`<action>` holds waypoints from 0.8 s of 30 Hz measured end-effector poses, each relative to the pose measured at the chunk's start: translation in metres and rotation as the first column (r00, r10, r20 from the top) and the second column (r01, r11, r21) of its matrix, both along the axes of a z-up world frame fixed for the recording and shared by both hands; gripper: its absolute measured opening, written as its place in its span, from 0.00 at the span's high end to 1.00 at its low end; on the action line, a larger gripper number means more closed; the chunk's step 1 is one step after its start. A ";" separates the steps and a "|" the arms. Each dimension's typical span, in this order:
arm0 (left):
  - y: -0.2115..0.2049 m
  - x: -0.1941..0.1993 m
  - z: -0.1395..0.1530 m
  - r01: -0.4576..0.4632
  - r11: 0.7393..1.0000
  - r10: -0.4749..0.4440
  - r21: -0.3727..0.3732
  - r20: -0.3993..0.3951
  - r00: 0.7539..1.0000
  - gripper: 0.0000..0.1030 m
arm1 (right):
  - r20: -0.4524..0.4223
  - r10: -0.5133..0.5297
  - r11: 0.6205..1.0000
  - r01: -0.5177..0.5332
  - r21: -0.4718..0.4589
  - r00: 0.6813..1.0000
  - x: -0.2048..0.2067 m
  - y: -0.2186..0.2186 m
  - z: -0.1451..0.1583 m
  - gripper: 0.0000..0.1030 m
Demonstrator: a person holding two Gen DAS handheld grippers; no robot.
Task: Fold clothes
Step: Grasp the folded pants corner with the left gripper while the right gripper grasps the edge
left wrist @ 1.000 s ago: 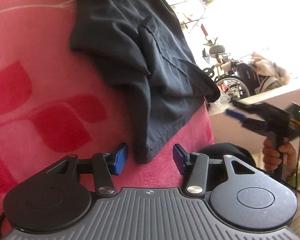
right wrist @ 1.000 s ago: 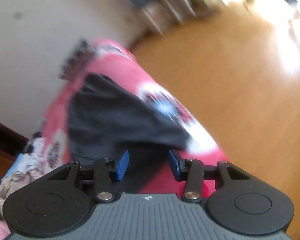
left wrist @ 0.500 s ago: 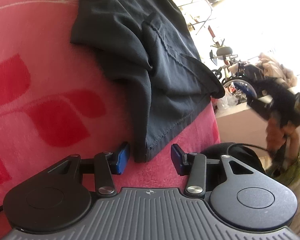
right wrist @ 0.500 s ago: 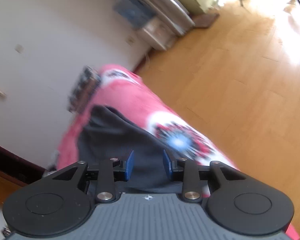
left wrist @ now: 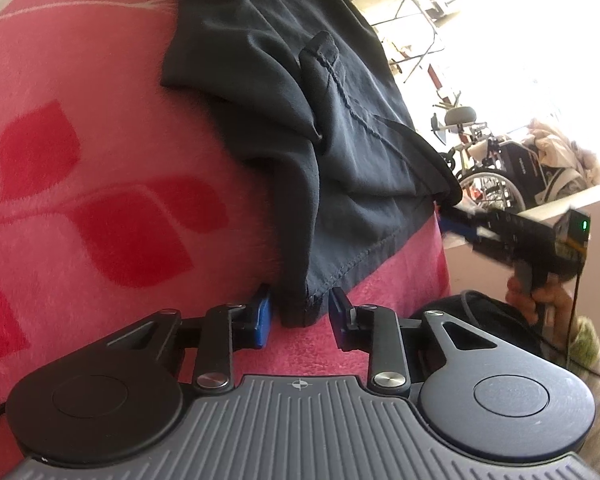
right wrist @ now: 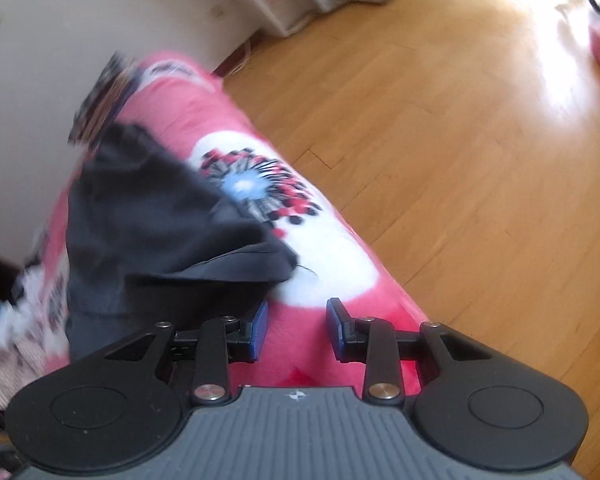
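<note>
While the dark garment (left wrist: 300, 128) lies bunched on the pink blanket (left wrist: 80, 160), fold state reads as partial at best.

Left wrist view:
- garment: layers overlap unevenly, one hem corner hangs down toward the camera, a second corner sticks out over the blanket edge at right
- progress: not a neat flat fold; could be mid-fold or a rough pile awaiting one, can't settle which
- left gripper (left wrist: 300, 316): fingers apart, hem corner sits in the gap, left pad just beside the cloth, right pad clear of it; not clamped
- right gripper (left wrist: 460, 224): seen side-on in the person's hand (left wrist: 540, 300), tips at the far corner; blurred, gap not readable here

Right wrist view:
- garment (right wrist: 160, 220): rumpled on the blanket, one flap raised, wooden floor (right wrist: 460, 140) beyond
- right gripper (right wrist: 296, 328): fingers wide apart, only blanket between them, left pad near the cloth edge, holding nothing
- left to do: edges need squaring and flattening either way
</note>
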State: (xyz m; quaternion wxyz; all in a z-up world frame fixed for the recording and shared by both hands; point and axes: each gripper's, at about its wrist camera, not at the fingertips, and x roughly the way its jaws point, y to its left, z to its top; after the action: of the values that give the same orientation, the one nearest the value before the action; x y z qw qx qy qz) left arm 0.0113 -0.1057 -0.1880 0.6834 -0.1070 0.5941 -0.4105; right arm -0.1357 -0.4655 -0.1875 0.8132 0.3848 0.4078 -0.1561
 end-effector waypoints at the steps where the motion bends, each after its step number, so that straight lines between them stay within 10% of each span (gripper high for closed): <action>1: 0.000 0.000 -0.001 -0.001 1.000 0.001 -0.001 -0.004 1.000 0.71 | -0.001 -0.002 0.999 0.002 -0.033 1.000 0.007 0.001 0.002 0.66; 21: -0.008 -0.015 0.002 -0.029 1.000 0.029 0.010 0.056 0.998 0.72 | 0.001 0.004 1.000 -0.004 -0.012 1.000 0.043 -0.017 -0.011 0.66; 24: -0.007 -0.016 0.001 -0.095 0.994 0.091 0.061 0.062 0.994 0.96 | 0.002 0.004 1.000 -0.004 -0.010 1.000 0.045 -0.015 -0.013 0.69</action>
State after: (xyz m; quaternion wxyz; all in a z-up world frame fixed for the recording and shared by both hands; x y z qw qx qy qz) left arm -0.0043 -0.1123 -0.1867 0.7222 -0.1004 0.5806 -0.3622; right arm -0.0903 -0.4804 -0.2003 0.8159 0.3800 0.4070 -0.1560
